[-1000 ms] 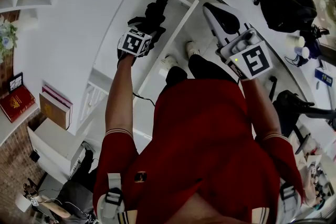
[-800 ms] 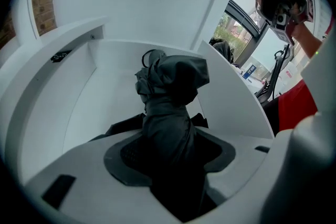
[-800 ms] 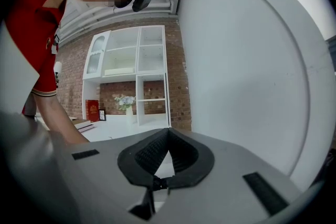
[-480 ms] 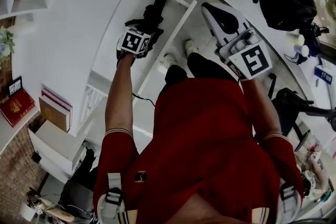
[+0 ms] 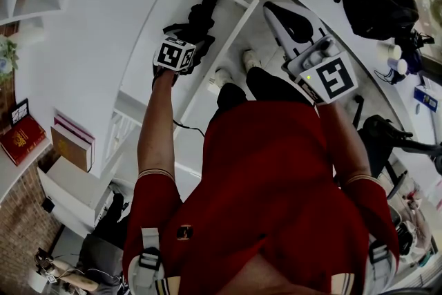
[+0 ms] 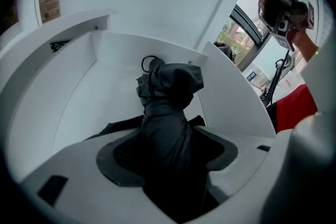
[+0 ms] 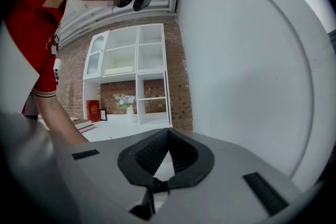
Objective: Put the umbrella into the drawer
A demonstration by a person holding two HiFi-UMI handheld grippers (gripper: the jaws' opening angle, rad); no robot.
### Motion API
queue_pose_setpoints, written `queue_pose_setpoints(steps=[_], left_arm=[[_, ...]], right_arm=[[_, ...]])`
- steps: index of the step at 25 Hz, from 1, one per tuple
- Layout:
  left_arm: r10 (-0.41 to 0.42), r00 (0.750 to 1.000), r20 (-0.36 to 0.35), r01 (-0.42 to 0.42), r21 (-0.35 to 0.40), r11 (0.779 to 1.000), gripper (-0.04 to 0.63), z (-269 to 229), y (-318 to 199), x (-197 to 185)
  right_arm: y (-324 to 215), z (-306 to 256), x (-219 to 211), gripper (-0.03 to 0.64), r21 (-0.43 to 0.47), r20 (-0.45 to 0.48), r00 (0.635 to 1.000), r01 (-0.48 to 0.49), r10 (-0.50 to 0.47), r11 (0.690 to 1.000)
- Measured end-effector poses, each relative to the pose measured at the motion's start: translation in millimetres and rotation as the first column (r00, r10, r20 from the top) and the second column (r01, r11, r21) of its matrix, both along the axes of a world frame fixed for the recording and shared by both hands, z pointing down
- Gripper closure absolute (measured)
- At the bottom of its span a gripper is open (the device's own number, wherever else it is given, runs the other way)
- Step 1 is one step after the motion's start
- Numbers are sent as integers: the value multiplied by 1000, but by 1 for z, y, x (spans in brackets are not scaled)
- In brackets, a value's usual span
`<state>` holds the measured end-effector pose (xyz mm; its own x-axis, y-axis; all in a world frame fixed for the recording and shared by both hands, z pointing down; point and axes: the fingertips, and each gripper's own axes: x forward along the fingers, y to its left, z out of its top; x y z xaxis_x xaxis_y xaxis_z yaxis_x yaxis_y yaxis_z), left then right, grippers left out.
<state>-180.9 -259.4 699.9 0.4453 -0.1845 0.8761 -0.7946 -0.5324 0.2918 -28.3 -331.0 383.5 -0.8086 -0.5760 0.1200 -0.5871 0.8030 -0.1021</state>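
A folded black umbrella (image 5: 201, 16) lies inside the open white drawer (image 5: 237, 30), with its strap loop at the far end. In the left gripper view the umbrella (image 6: 169, 107) runs between the jaws of my left gripper (image 6: 168, 157). Those jaws are opening, and the pads stand off its cloth on both sides. From above, my left gripper (image 5: 193, 32) points steeply down into the drawer. My right gripper (image 5: 274, 10) is held up to the right of the drawer, shut with nothing in it. In its own view my right gripper (image 7: 168, 132) has its pads meeting at the tips.
The white cabinet top (image 5: 90, 31) spreads to the left of the drawer, with books (image 5: 69, 141) and a red book (image 5: 21, 136) beyond it. A black bag (image 5: 376, 7) sits at the upper right. The person's white shoes (image 5: 221, 83) stand by the drawer front.
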Motion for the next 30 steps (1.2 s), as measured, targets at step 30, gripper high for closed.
queue_pose_setpoints(steps=[30], left_arm=[[-189, 936, -298, 335, 581, 742, 342, -244, -16, 1]], right_arm=[[45, -25, -40, 618, 27, 85, 987, 136, -138, 990]])
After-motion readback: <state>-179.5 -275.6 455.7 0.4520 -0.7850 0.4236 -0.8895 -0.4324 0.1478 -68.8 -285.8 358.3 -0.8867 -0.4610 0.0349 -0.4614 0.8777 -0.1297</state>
